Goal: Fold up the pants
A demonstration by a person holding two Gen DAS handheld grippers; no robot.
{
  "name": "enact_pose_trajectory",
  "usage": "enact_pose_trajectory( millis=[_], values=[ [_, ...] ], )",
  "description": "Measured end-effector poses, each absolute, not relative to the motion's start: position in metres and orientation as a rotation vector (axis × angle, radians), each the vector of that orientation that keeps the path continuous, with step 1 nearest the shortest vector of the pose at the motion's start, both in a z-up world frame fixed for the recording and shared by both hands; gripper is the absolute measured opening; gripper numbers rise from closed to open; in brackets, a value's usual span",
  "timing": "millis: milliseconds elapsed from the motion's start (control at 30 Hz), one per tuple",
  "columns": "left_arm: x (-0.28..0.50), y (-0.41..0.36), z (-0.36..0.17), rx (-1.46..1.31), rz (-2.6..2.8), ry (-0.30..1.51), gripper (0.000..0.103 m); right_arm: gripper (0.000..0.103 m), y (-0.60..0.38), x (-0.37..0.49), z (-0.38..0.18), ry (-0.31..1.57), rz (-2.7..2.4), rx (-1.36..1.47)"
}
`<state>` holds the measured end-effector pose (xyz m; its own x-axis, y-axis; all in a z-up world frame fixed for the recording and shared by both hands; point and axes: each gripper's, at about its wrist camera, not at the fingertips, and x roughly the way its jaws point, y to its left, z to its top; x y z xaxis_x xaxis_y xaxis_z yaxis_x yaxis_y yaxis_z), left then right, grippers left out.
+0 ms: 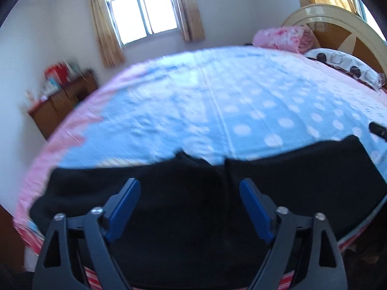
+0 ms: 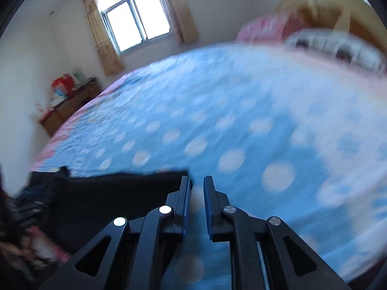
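Black pants (image 1: 183, 207) lie spread flat across the near edge of the bed, their two halves meeting at a seam in the middle. My left gripper (image 1: 189, 188) hovers over them with its blue-padded jaws wide open and empty. In the right wrist view the pants (image 2: 101, 193) lie to the left, with a corner just beside the left finger. My right gripper (image 2: 196, 181) sits over the bedsheet at that corner, jaws narrowly apart with nothing between them. The right gripper's tip (image 1: 377, 129) shows at the far right of the left wrist view.
The bed (image 1: 217, 96) has a blue sheet with white dots and a pink border. A pink folded blanket (image 1: 280, 37) and a pillow (image 1: 343, 65) lie by the headboard. A wooden cabinet (image 1: 58, 99) with clutter stands at the left wall under the window.
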<state>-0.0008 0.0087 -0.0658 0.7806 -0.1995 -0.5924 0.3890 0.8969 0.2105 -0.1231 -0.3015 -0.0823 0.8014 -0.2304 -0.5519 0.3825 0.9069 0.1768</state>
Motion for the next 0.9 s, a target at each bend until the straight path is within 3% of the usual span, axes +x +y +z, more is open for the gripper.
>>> enact_pose_trajectory(
  millis=[167, 400, 700, 900],
  values=[
    [0.013, 0.011, -0.081, 0.303, -0.320, 0.667, 0.091, 0.013, -0.244, -0.110, -0.062, 0.526, -0.125, 0.107],
    [0.025, 0.040, -0.094, 0.237, -0.283, 0.759, 0.091, 0.013, -0.211, -0.074, -0.119, 0.741, 0.003, 0.121],
    [0.056, 0.189, -0.051, 0.051, 0.073, 0.653, 0.091, 0.013, -0.215, -0.092, -0.086, 0.587, 0.060, 0.200],
    [0.086, 0.247, -0.075, -0.124, 0.122, 0.716, 0.090, 0.013, -0.209, -0.085, -0.094, 0.650, 0.083, 0.242]
  ],
)
